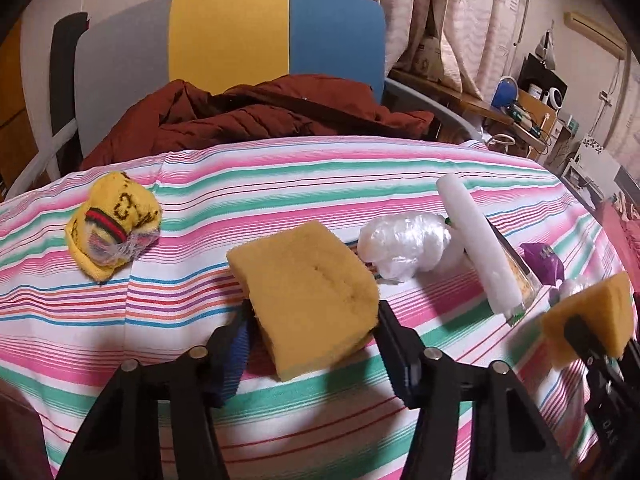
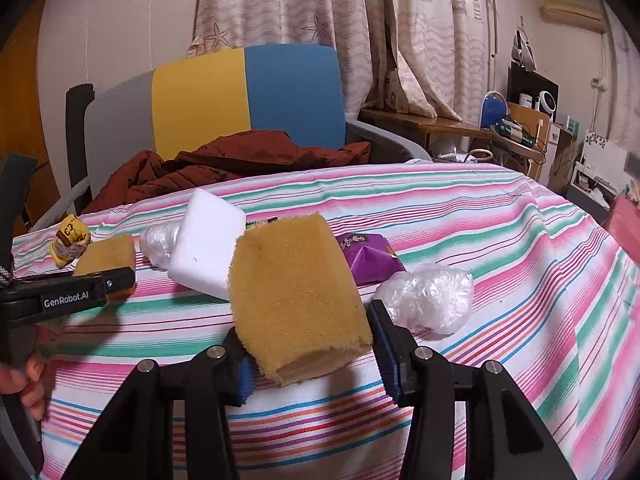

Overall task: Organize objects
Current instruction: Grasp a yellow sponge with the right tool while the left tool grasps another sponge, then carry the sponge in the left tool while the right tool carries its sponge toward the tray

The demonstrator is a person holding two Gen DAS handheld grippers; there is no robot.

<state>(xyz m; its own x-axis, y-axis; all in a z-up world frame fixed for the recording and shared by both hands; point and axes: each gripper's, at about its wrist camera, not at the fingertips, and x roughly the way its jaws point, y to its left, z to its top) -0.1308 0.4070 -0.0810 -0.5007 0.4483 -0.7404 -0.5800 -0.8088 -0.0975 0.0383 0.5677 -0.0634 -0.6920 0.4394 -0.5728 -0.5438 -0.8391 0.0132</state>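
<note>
Striped cloth in pink, green and white covers the table [image 1: 280, 168], and most of its far half, up to the far edge in front of the grey, yellow and blue chair [image 1: 224, 32] with a dark red jacket [image 1: 248, 112] on it, lies bare. On the near half the left gripper [image 1: 316, 320] has a yellow sponge [image 1: 308, 288] between its jaws, about half open, the right finger against the sponge's side and the left blue pad close beside it; whether both pads press I cannot tell. A rolled yellow sock [image 1: 114, 226] sits apart near the left edge, with open cloth between it and this sponge. Just right of the sponge lies a crumpled clear plastic wad [image 1: 404, 244], touching a white foam block [image 1: 480, 248] that leans over a packet at its base. The right gripper [image 2: 308, 344] holds a second yellow sponge [image 2: 296, 292] raised and tilted, its jaws narrow and clamped on the sponge's lower end. Behind that sponge lies a purple snack packet [image 2: 368, 260], and beside the right finger a second plastic wad [image 2: 432, 296]. From there to the right edge the cloth is free. A person's fingers [image 2: 28, 384] show at the left margin.
</note>
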